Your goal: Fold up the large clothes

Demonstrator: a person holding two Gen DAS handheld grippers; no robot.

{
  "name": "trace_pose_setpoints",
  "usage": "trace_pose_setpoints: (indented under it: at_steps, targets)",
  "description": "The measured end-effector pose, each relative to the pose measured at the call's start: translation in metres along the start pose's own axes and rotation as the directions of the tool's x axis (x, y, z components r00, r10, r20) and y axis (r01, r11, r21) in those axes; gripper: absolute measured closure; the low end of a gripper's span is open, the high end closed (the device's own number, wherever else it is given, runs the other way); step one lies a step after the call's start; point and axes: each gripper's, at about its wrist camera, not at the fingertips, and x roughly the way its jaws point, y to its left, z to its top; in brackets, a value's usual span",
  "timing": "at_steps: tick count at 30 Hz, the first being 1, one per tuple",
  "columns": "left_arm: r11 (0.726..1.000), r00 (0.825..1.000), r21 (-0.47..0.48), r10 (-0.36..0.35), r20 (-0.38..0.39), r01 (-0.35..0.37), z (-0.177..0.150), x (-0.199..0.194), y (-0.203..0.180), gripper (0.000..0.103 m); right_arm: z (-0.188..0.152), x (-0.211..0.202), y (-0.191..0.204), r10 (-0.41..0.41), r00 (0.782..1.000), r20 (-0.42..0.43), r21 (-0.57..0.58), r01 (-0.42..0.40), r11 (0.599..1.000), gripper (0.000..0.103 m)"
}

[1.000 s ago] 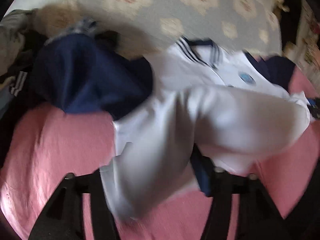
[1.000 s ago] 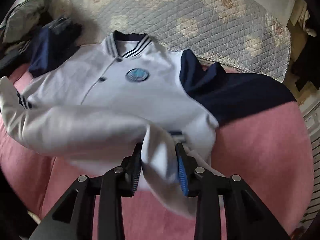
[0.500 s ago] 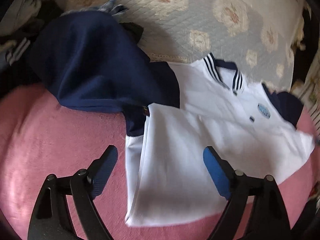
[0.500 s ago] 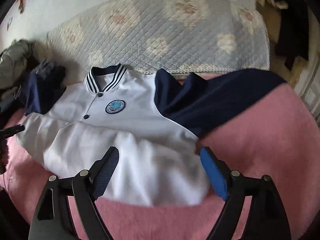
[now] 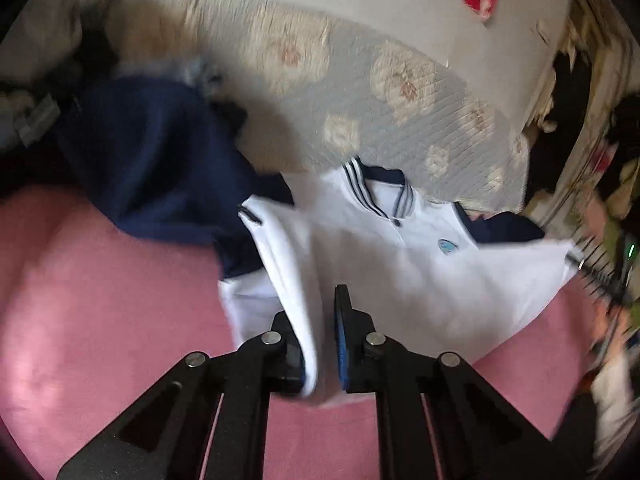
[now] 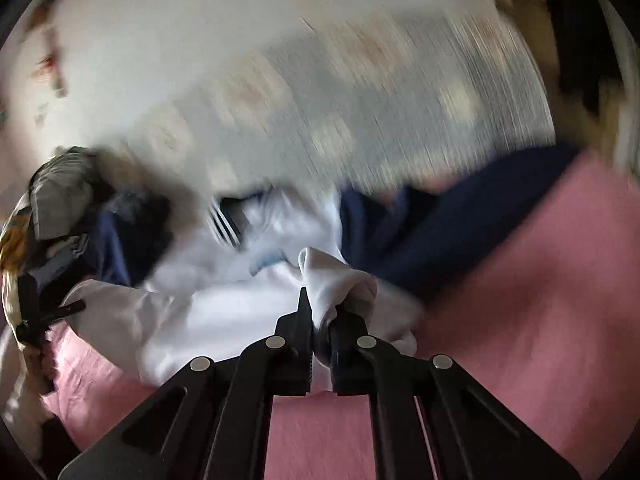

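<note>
1. Half a second ago both claws stood spread wide above the white cotton varsity jacket with navy sleeves (image 5: 400, 264); now each has bitten into its hem.
2. The left claw (image 5: 320, 340) is closing, a raised fold of white hem between its blue-padded fingers (image 5: 342, 332).
3. The right claw (image 6: 318, 328) is pressed together, pinching a bunched white corner of the jacket (image 6: 340, 280).
4. The jacket lies across the middle of the pink fleecy bed cover (image 5: 100, 320), its striped ribbed collar (image 5: 376, 188) toward the far edge.
5. A grey quilted blanket with floral patches (image 5: 400, 92) lies along that far edge.
</note>
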Motion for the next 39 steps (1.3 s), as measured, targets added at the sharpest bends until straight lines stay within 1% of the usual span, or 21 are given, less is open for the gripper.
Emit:
trace_pose_setpoints:
  at_steps: [2,4,5,6,7,9,10,13,15,17,18,19,21,24,26,28,31,33,34,36,39]
  targets:
    - [0.997,0.997,0.032,0.069,-0.047,-0.067,-0.001,0.016,0.002,0.091,0.004,0.030,0.000,-0.098,0.992,-0.083,-0.012,0.097,0.995,0.094]
    - [0.993,0.985,0.037,0.116,-0.130,-0.112,-0.006,0.045,0.009,0.084,-0.005,0.063,-0.015,-0.161,0.968,-0.193,0.032,0.170,0.985,0.076]
    - [0.984,0.970,0.056,0.176,-0.169,-0.169,-0.008,0.061,0.010,0.079,-0.014,0.077,-0.024,-0.194,0.951,-0.240,0.055,0.213,0.976,0.069]
    - [0.965,0.947,0.082,0.259,-0.190,-0.248,-0.010,0.073,0.011,0.060,-0.019,0.084,-0.031,-0.221,0.938,-0.268,0.064,0.246,0.967,0.057]
    - [0.952,0.935,0.094,0.303,-0.182,-0.291,-0.011,0.077,0.011,0.050,-0.023,0.088,-0.038,-0.257,0.921,-0.292,0.068,0.288,0.955,0.054]
    - [0.940,0.931,0.090,0.338,-0.139,-0.328,-0.009,0.071,0.010,0.016,-0.026,0.081,-0.049,-0.252,0.927,-0.279,0.095,0.288,0.953,0.053]
    - [0.943,0.936,0.082,0.332,-0.118,-0.324,-0.007,0.067,0.009,0.013,-0.024,0.070,-0.053,-0.243,0.939,-0.244,0.117,0.278,0.953,0.049]
    - [0.956,0.954,0.056,0.291,-0.071,-0.288,-0.004,0.055,0.007,0.011,-0.021,0.036,-0.055,-0.280,0.954,-0.108,0.144,0.294,0.945,0.035]
    - [0.957,0.956,0.057,0.289,-0.057,-0.286,-0.004,0.052,0.001,0.011,-0.019,0.027,-0.033,-0.160,0.982,-0.098,0.029,0.164,0.986,0.035]
    - [0.953,0.954,0.079,0.296,-0.046,-0.292,-0.007,0.045,-0.007,0.011,-0.022,0.019,0.003,-0.090,0.992,-0.092,-0.123,0.079,0.989,0.036]
    - [0.949,0.949,0.093,0.308,-0.068,-0.301,-0.010,0.045,-0.010,0.011,-0.027,0.022,0.020,-0.042,0.991,-0.127,-0.176,0.020,0.984,0.037]
    - [0.949,0.945,0.094,0.311,-0.105,-0.302,-0.010,0.050,-0.012,0.011,-0.030,0.028,0.030,-0.012,0.984,-0.178,-0.188,-0.022,0.982,0.044]
    - [0.965,0.954,0.057,0.262,-0.148,-0.256,-0.014,0.053,-0.011,0.012,-0.040,0.055,0.040,0.017,0.958,-0.288,-0.145,-0.061,0.987,0.050]
    - [0.962,0.958,0.116,0.260,-0.122,-0.246,-0.015,0.055,-0.023,0.013,-0.055,0.105,0.031,-0.085,0.919,-0.385,-0.101,0.050,0.994,0.062]
    - [0.949,0.955,0.154,0.287,-0.068,-0.274,-0.016,0.050,-0.030,0.014,-0.051,0.112,0.023,-0.069,0.930,-0.362,-0.085,0.041,0.996,0.063]
    - [0.958,0.965,0.144,0.257,-0.042,-0.249,-0.015,0.042,-0.034,0.014,-0.045,0.107,0.007,-0.056,0.936,-0.349,0.014,0.065,0.998,0.062]
    - [0.983,0.987,0.089,0.161,-0.020,-0.158,-0.011,0.026,-0.040,0.014,-0.044,0.088,-0.007,-0.062,0.942,-0.329,0.117,0.106,0.987,0.064]
    - [0.995,0.996,0.054,0.084,-0.013,-0.083,-0.008,0.021,-0.040,0.012,-0.044,0.076,-0.007,-0.098,0.946,-0.308,0.085,0.130,0.988,0.064]
    - [0.998,0.998,0.038,0.055,-0.025,-0.054,-0.006,0.025,-0.040,0.012,-0.045,0.080,-0.007,-0.120,0.938,-0.326,0.069,0.150,0.986,0.064]
    - [0.994,0.991,-0.023,0.108,-0.074,-0.110,-0.006,0.045,-0.026,0.012,-0.056,0.100,-0.014,-0.121,0.902,-0.415,0.100,0.177,0.979,0.064]
    - [0.978,0.973,-0.043,0.195,-0.119,-0.202,-0.010,0.065,-0.007,0.016,-0.052,0.098,-0.015,-0.131,0.906,-0.402,0.117,0.192,0.974,0.062]
